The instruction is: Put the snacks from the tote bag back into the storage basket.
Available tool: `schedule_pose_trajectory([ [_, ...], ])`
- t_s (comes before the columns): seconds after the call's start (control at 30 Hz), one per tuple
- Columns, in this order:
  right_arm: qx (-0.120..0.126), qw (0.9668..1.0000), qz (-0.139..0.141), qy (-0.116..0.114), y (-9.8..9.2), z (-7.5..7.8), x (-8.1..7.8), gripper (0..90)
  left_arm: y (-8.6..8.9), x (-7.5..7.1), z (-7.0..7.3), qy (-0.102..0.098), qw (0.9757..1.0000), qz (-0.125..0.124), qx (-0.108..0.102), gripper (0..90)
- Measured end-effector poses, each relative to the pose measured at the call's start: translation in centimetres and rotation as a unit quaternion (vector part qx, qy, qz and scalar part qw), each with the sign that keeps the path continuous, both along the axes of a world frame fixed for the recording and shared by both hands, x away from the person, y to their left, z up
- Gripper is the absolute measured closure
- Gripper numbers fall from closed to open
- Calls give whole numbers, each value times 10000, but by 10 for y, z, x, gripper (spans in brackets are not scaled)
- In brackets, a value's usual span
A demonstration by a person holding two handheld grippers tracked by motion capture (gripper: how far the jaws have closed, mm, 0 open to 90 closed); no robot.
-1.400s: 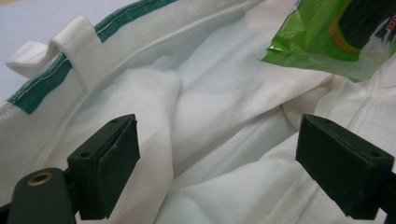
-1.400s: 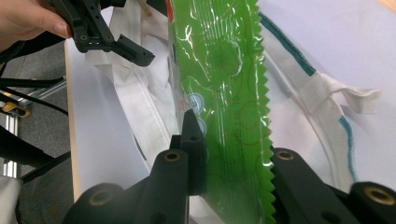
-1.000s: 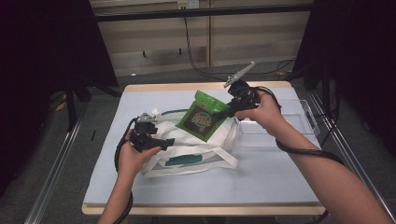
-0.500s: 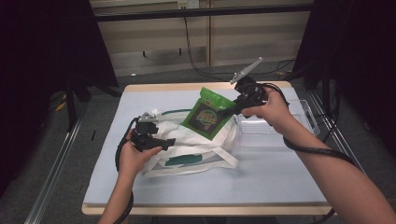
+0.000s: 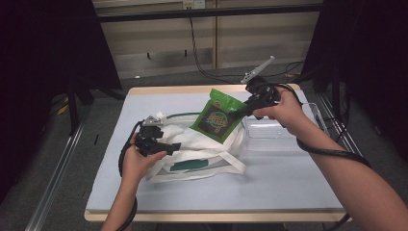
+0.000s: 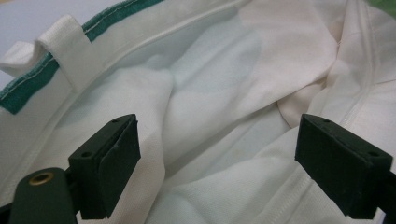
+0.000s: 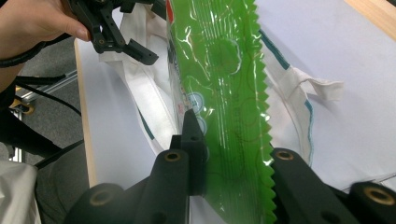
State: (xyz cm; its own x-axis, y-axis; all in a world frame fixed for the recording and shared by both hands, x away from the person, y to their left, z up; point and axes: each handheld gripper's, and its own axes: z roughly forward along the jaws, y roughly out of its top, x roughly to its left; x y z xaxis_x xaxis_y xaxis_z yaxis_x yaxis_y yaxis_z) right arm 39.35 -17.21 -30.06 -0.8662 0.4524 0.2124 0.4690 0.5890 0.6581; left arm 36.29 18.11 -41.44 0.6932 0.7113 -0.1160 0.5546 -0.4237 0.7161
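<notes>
At the left, the left hand-held gripper [image 5: 174,145] rests jaws apart over the white cloth tote bag with green trim [image 5: 192,154] on the table [image 5: 269,183]; rightward, the right hand-held gripper [image 5: 239,112], clamped on the glossy green snack pouch [image 5: 217,117], has carried it slightly right above the bag, so bagging looks near; its print stays unreadable.

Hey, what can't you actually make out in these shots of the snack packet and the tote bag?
- Green snack packet: print too small in the high view; in the right gripper view, glare and the right gripper cover its lower edge.
- White tote bag: inside hidden by folds in the left gripper view, behind the left gripper.
- Clear tray: contents unreadable, high view.
</notes>
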Motion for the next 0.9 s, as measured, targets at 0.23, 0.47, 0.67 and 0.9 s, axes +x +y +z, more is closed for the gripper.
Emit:
schedule_pose_trajectory([
  [0.23, -71, 10000, 32, 34, -3, 4, 0, 763, 0, -1, 2, -5, 10000, 24, 31, 134],
  [0.47, -68, 10000, 14, 26, -12, 10, -1, 763, -4, -1, 2, -47, 9999, -2, 93, 135],
  [0.67, -144, 9999, 2, 20, -19, 15, -2, 763, -6, -2, -2, 33, 10000, -34, 84, 134],
  [0.9, -251, 9997, -27, 17, -27, 18, -3, 763, -7, 0, -1, 21, 10000, -40, 89, 133],
])
